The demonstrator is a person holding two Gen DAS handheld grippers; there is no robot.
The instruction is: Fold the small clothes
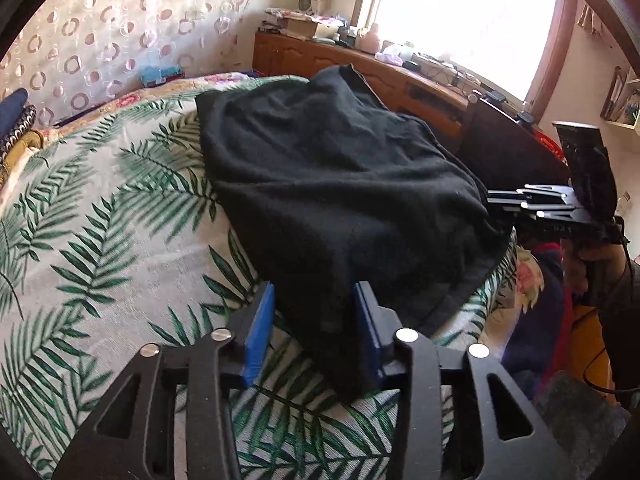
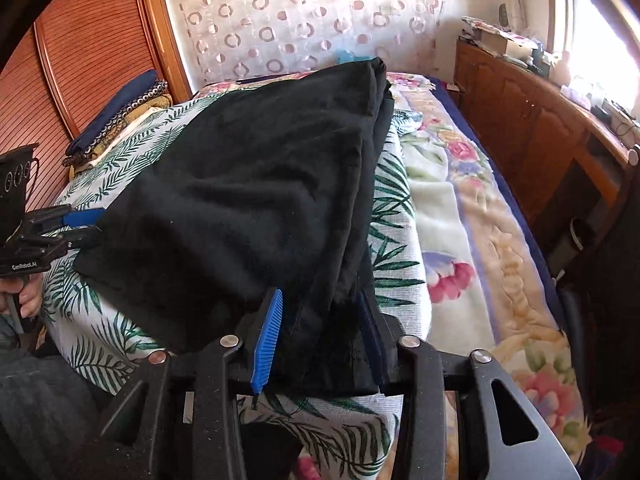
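A black garment (image 1: 328, 168) (image 2: 260, 184) lies rumpled and doubled over on a palm-leaf sheet (image 1: 100, 220) (image 2: 396, 240) covering the bed. My left gripper (image 1: 314, 292) has its blue pads pressed on the garment's near corner, which bunches up between them. In the right wrist view, the left gripper (image 2: 94, 226) pinches that corner at the far left. My right gripper (image 2: 320, 300) is shut on the layered edge of the garment at the other near corner. From the left wrist view, the right gripper (image 1: 490, 204) clamps the cloth at the right.
A floral blanket (image 2: 480, 240) covers the bed beyond the sheet. A wooden cabinet (image 1: 320, 56) (image 2: 520, 120) with clutter runs under the window. Folded clothes (image 1: 16, 120) (image 2: 120, 116) are stacked by the headboard. A person's hand (image 1: 596, 260) (image 2: 28, 300) holds each handle.
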